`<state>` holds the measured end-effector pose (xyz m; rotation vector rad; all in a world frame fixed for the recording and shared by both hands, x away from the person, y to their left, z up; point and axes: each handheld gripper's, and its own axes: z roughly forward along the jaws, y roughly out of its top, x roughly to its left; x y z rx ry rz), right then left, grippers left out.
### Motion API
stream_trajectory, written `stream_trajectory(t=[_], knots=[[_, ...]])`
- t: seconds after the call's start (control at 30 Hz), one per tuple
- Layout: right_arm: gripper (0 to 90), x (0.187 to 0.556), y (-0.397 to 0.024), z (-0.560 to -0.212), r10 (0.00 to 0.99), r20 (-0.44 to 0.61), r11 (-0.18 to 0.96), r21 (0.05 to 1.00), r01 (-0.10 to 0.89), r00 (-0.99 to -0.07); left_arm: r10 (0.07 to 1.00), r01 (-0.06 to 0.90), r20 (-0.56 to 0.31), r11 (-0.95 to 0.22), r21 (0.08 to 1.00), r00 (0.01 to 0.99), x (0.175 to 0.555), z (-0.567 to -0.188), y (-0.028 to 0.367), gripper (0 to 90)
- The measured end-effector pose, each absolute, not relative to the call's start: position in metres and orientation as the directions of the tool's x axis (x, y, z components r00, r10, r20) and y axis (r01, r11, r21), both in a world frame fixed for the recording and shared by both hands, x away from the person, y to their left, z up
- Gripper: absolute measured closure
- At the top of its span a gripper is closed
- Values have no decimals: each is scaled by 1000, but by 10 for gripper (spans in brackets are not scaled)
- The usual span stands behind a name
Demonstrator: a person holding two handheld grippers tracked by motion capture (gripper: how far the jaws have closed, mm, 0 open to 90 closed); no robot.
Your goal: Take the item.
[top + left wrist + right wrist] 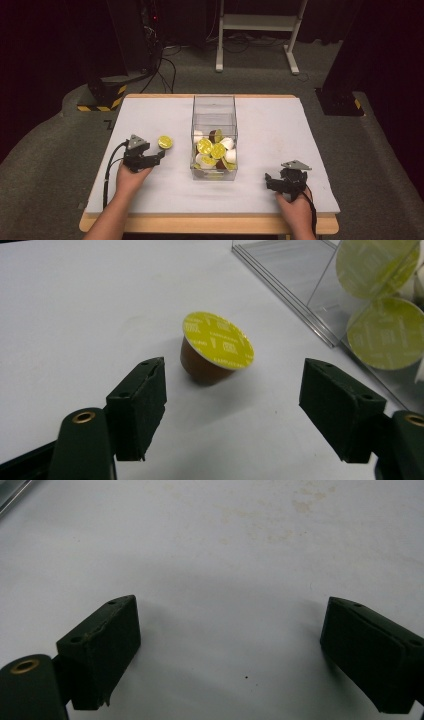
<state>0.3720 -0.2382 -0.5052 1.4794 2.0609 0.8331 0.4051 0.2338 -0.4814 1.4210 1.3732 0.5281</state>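
Lying tilted, foil-lidded brown capsule [216, 347] ahead of left gripper [232, 410], wide; right gripper [230, 652] wide over matte white table [225, 545].

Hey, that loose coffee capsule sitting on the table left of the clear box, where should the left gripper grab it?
Probably across the brown cup body, just under the yellow foil rim of the capsule. It lies tilted, foil facing the open left gripper, so come straight ahead, jaws either side; the wider rim should stop it slipping.
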Motion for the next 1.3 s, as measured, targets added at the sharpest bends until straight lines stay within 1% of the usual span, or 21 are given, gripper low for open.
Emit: stream_trajectory(t=[0.07,0.23,0.43,0.6,0.7,0.73,0.77,0.8,0.83,0.9,0.93,1.0,1.3], knots=[[90,372,-238,-505,950,-24,236,707,667,-311,915,459,-311,169,872,255,398,-484,236,263],[90,372,-238,-505,951,-22,234,706,668,-310,910,471,-329,182,863,251,383,-493,242,256],[90,372,-238,-505,951,-22,234,706,669,-309,914,488,-311,153,859,262,362,-504,248,228],[90,372,-238,-505,951,-22,234,706,669,-309,928,495,-261,101,863,265,347,-513,251,202],[90,372,-238,-505,951,-22,234,706,668,-309,936,499,-234,76,863,262,341,-516,248,170],[90,372,-238,-505,951,-22,234,706,668,-309,941,500,-200,40,865,272,338,-517,248,164],[90,372,-238,-505,951,-22,234,706,669,-309,942,496,-202,45,867,267,336,-517,247,161],[91,372,-238,-505,951,-22,234,706,668,-309,942,501,-189,27,865,276,334,-518,248,160],[90,372,-238,-505,951,-22,234,706,668,-310,941,492,-207,51,869,268,333,-519,247,159],[90,372,-238,-505,951,-22,234,706,668,-309,941,496,-205,46,867,270,333,-519,247,161],[91,372,-238,-505,951,-22,234,706,668,-310,937,513,-212,43,857,277,334,-519,250,161],[90,372,-238,-505,951,-22,234,706,668,-310,930,535,-254,76,841,267,336,-519,252,159],[92,372,-238,-505,950,-28,239,707,665,-312,931,536,-242,62,842,274,336,-519,253,162]])
